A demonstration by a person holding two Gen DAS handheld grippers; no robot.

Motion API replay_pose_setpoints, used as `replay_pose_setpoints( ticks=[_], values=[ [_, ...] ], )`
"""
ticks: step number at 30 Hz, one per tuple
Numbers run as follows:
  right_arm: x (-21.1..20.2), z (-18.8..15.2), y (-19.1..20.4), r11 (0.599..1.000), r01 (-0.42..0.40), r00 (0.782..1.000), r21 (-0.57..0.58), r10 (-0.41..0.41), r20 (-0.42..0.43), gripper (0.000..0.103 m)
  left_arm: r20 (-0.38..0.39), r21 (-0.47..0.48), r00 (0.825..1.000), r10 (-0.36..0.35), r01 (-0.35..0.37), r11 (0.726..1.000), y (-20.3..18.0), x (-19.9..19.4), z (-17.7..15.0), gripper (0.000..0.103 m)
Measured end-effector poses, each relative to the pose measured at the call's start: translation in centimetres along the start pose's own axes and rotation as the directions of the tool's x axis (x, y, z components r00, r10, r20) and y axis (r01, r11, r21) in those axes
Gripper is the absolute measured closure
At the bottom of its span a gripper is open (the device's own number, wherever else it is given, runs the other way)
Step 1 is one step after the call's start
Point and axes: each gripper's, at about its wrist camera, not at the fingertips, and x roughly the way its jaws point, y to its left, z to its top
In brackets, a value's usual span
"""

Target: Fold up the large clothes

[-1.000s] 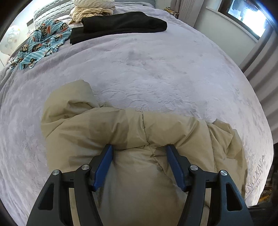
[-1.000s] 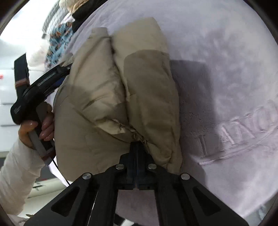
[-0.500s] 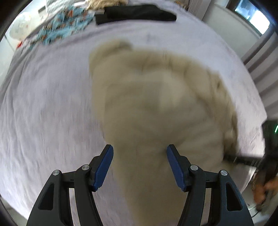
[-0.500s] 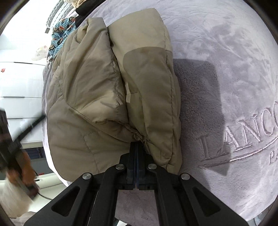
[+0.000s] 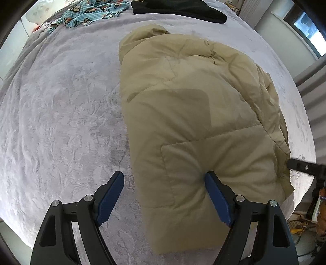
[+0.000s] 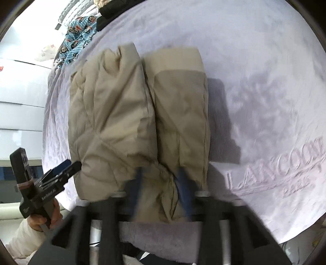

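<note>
Lying folded on the lilac blanket (image 5: 61,114), the tan padded jacket (image 5: 195,126) occupies the centre and the 3 o'clock half of the left wrist view; a second ago it was a bunched roll across the 6 o'clock edge.

Left gripper (image 5: 165,195): jaws opening and wider than a second ago. The jacket's near corner lies between them. One pad (image 5: 218,199) sits at the fabric; the other stands clear over the blanket.

Right gripper (image 6: 163,191): jaws opening. A second ago they were clamped on the jacket's hem. The hem is now between the blurred pads; whether they touch it cannot be told.

A patterned blue cloth (image 5: 89,12) and a black garment (image 5: 179,10) lie at 12 o'clock, well apart from the jacket.
</note>
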Motion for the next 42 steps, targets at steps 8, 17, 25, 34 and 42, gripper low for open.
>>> replay_pose_setpoints(
  ticks=[8,17,25,34,42],
  values=[
    [0.3,1.5,1.1,1.0,0.024,1.0,-0.016,-0.024,0.019,0.025,-0.023,-0.002,1.0,0.01,-0.01,1.0,0.4,-1.0,0.7,0.02],
    [-0.9,2.2,-1.4,0.998,0.053,0.997,0.021,-0.054,0.05,0.021,-0.023,0.031,0.999,0.03,-0.029,0.999,0.4,-0.2,0.6,0.0],
    [-0.7,3.4,-3.5,0.998,0.038,0.998,0.041,-0.04,0.056,0.002,-0.026,0.026,0.999,0.027,-0.026,0.999,0.4,0.1,1.2,0.0],
    [1.1,4.5,-5.7,0.995,-0.044,0.999,0.095,0.044,0.006,0.0,-0.042,-0.025,0.998,-0.055,0.054,0.998,1.3,0.5,2.2,0.0],
    [2.3,5.9,-6.0,0.983,-0.159,0.985,0.097,0.165,-0.052,0.0,-0.03,-0.162,0.979,-0.202,0.195,0.967,5.8,2.1,5.3,0.0]
  ],
)
